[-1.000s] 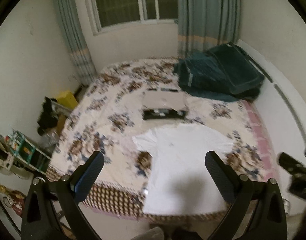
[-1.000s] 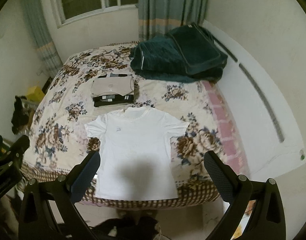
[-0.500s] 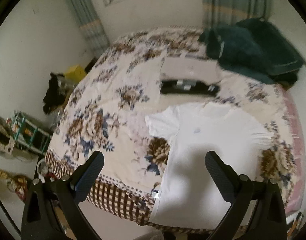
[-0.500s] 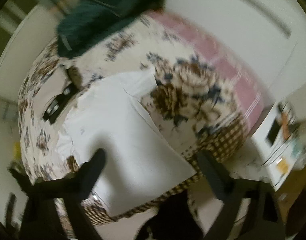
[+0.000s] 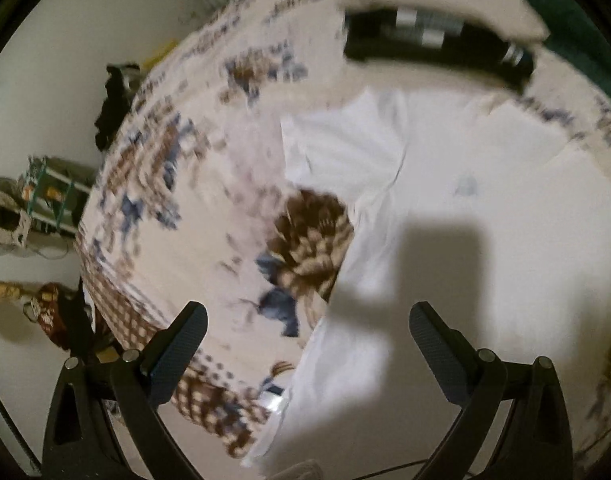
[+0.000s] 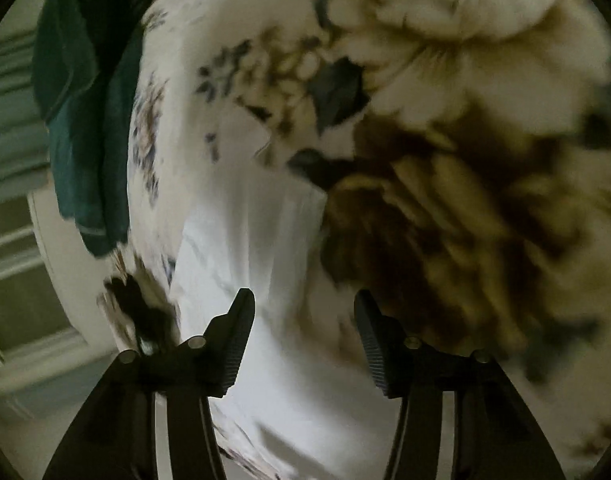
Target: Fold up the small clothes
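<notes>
Left wrist view. I see the white T-shirt [image 5: 485, 208] spread flat on the floral bedspread [image 5: 193, 216], lying ahead of my left gripper [image 5: 307, 344] and reaching off to its right. One short sleeve [image 5: 337, 140] sticks out toward the left, well beyond the fingertips, and a faint small mark sits on the chest. The shirt's lower part runs down to the bed edge, passing between the two fingers. A blocky shadow falls on the cloth just ahead of the gripper. Further ahead, past the collar, sits a stack of folded clothes [image 5: 437, 28], blurred. My left gripper is tipped steeply down at the bed, jaws spread wide, nothing between the pads.

Right wrist view. Heavy blur. White fabric of the T-shirt [image 6: 265, 248] lies directly ahead of my right gripper [image 6: 303, 344] and under the gap between its fingers; large brown flowers of the bedspread [image 6: 465, 200] fill the right side. A dark green blanket [image 6: 85, 120] lies far ahead to the left. The view is rolled sideways. Jaws about half apart and closing; I cannot see the pads pressing cloth.
</notes>
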A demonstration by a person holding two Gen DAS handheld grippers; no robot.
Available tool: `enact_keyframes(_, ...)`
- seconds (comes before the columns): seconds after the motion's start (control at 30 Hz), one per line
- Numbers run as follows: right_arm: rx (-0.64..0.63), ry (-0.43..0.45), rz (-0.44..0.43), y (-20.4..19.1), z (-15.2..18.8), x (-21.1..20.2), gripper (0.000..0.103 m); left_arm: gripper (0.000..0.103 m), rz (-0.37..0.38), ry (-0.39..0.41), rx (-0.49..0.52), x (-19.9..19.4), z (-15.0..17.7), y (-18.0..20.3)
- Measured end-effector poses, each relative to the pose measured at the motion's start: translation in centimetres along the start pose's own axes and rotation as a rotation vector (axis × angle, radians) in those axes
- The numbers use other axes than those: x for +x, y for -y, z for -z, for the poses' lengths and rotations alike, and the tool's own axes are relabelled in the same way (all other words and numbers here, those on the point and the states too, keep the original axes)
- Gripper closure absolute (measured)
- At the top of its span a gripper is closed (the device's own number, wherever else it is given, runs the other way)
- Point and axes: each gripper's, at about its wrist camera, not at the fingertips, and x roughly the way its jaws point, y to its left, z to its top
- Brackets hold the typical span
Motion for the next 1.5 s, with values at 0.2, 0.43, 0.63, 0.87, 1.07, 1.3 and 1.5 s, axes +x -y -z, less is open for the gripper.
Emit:
enact_keyframes(0.2,-0.077,0.122,-0.03,-1.5,-2.0,4.4,0.093,0.0,0.073,-0.073,-0.022,6.2,1.5,2.5)
enact_keyframes(0.43,-0.513,0.232,0.137,-12.3,3.5,3.6,0.099,0.0,0.142,-0.008,0.031,6.4,2.4,2.4)
enact_keyframes(0.63,-1.229,-0.032,0.358,-21.6,19.4,11.1,0.098,0.0,0.142,0.058,0.061,6.9,2.3,0.2)
enact_keyframes(0.87,-1.075,-0.232,0.365,-18.7,20.6,10.6,0.061,0.0,0.148,0.063,0.031,8.9,1.1,-3.9)
enact_keyframes(1.07,-0.856,-0.125,0.313,-17.6,16.6,11.0,0.06,0.0,0.104,0.05,-0.039,11.2,0.0,-6.8)
enact_keyframes(1.3,-0.63,-0.124,0.299,-18.3,14.5,20.1,0.06,0.0,0.098,0.029,-0.069,12.1,-0.8,-7.8)
enact_keyframes(1.5,-0.689,-0.432,-0.06,-21.8,20.6,21.2,0.06,0.0,0.114,0.028,-0.065,12.0,-1.3,-7.5)
